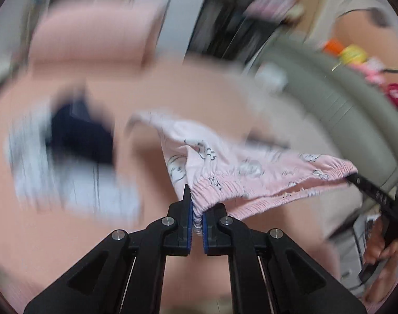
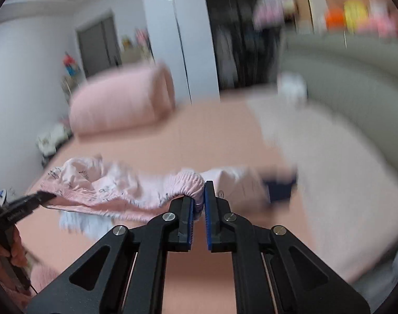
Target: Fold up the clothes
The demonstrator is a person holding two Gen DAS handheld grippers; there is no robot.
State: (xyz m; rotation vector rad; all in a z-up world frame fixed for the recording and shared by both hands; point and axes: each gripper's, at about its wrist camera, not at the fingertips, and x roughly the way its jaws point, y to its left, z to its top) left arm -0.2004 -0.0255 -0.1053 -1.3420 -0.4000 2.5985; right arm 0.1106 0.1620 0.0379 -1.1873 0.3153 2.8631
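Note:
A pair of pink printed shorts [image 1: 240, 172] with an elastic waistband hangs stretched in the air above a pink bed [image 1: 55, 235]. My left gripper [image 1: 197, 209] is shut on one end of the waistband. My right gripper [image 2: 199, 196] is shut on the other end; it also shows in the left wrist view [image 1: 356, 178] at the right. The shorts show in the right wrist view [image 2: 115, 185], with the left gripper [image 2: 46, 196] at the far left. Both views are motion-blurred.
A white and navy garment [image 1: 68, 151] lies on the bed below, also seen in the right wrist view [image 2: 277, 185]. A rolled pink quilt [image 2: 120, 102] sits at the far side. A beige blanket [image 2: 329, 162] and grey headboard [image 2: 342, 70] are at the right.

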